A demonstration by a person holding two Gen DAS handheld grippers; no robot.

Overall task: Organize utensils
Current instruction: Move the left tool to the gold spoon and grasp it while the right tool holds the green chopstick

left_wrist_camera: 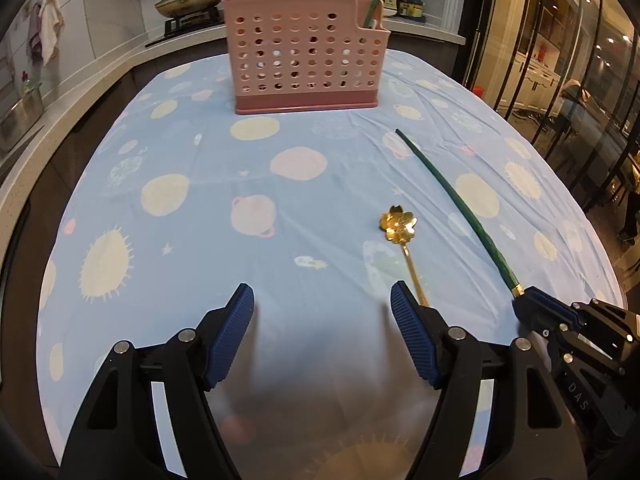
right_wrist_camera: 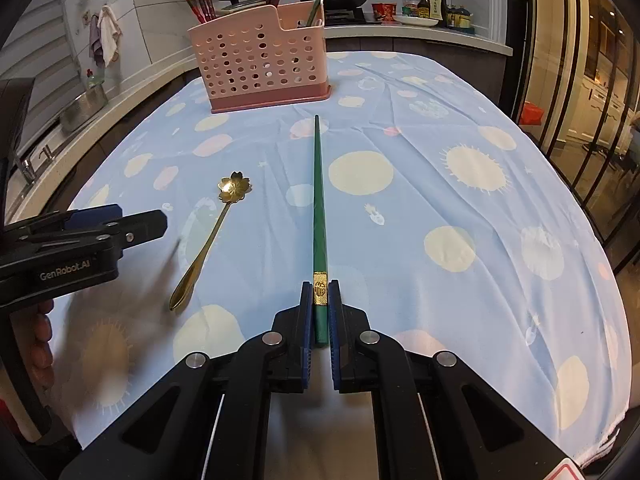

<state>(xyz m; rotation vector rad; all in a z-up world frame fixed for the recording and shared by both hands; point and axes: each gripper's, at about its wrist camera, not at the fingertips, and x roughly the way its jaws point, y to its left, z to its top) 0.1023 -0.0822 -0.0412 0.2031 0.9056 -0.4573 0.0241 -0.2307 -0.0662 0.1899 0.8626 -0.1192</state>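
In the pink perforated plastic holder [right_wrist_camera: 260,60] several chopsticks are stored already. 1 green chopstick with a gold band [right_wrist_camera: 319,208] is clamped by the right gripper [right_wrist_camera: 319,308]. The gold flower-shaped spoon [left_wrist_camera: 400,226] is left on the table, with the left gripper [left_wrist_camera: 322,300] wide open and empty.

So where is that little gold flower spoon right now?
The gold flower spoon lies on the blue tablecloth, just left of the green chopstick and in front of the pink utensil holder.

You see a glossy gold metal spoon [right_wrist_camera: 224,216], a matt perforated pink plastic caddy [right_wrist_camera: 260,64], and wrinkled printed cloth [right_wrist_camera: 440,184] under them.
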